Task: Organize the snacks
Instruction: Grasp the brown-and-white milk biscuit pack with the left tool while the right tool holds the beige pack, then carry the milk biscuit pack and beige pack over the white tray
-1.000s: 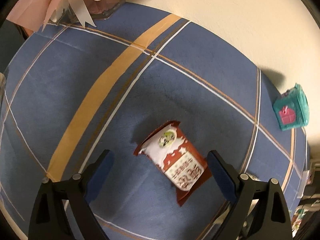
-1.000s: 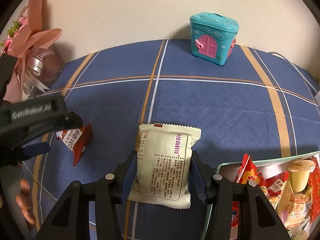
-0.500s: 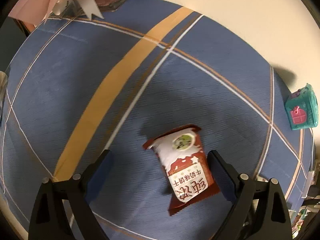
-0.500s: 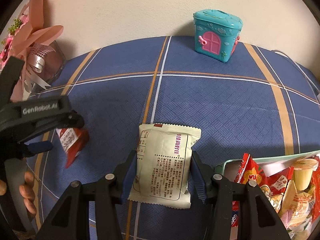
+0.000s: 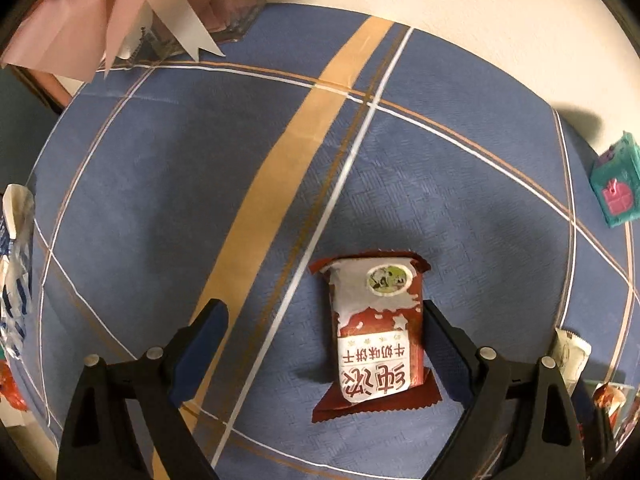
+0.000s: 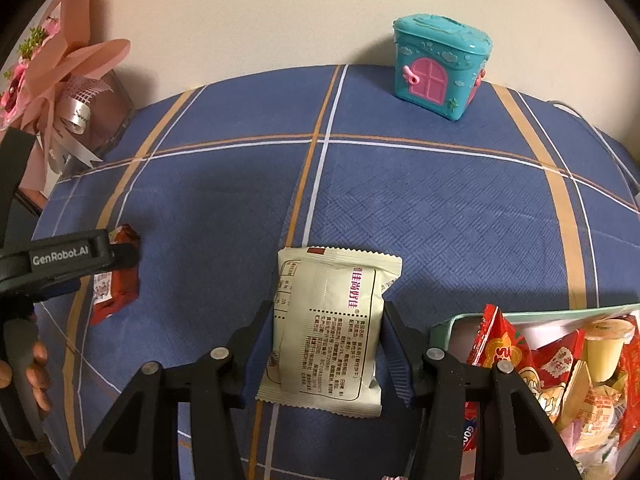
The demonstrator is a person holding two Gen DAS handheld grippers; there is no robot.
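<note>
My right claw [image 6: 328,354] is pinching a pale cream snack packet [image 6: 330,330], one pad on each long side, with the packet lying flat on the blue plaid tablecloth [image 6: 440,220] over the counter. Just to its right sits a green tray [image 6: 452,322] stuffed with red snack bags and a yellow jelly cup [image 6: 604,344].

My left claw [image 5: 324,354] is spread wide over a red-and-white biscuit packet [image 5: 376,332]. The packet sits close against the right pad [image 5: 442,354], while the left pad [image 5: 200,350] is well apart from it, so nothing's gripped. It lies flat on the cloth with its printed text upside down to me, just right of a white stripe. In the right wrist view that same red packet [image 6: 116,280] pokes out from under the left claw, well apart from the cream one.

Further back, a teal toy house [image 6: 440,72] with a pink door stands by the wall, and a pink wrapped bouquet [image 6: 56,80] with white ribbon sits at the far left corner.
</note>
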